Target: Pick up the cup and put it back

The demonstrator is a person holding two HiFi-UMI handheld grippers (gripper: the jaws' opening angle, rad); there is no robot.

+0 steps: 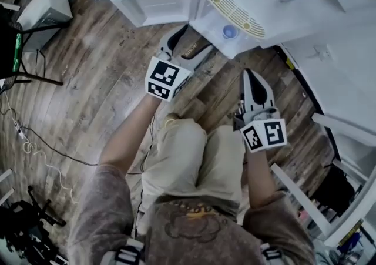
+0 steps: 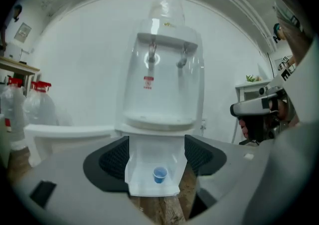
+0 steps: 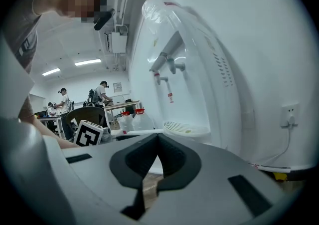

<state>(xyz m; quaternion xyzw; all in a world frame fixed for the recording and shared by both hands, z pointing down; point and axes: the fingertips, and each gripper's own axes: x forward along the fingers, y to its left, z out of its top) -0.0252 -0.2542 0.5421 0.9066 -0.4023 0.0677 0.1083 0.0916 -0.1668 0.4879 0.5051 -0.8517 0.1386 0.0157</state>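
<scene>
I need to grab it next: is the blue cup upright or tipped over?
Upright. The blue cup stands on its base on the dispenser shelf, its open mouth facing up.

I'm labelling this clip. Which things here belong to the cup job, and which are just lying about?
Job: blue cup; water dispenser, holding it in its open base; left gripper, jaws apart.
Lying about: red-capped water jugs; floor cables.

A wooden plank floor (image 1: 88, 81) lies below plain white walls (image 2: 75, 59). Ceiling strip lights (image 3: 87, 62) glow over a far desk (image 3: 122, 103). Cables (image 1: 29, 147) trail across the boards.
</scene>
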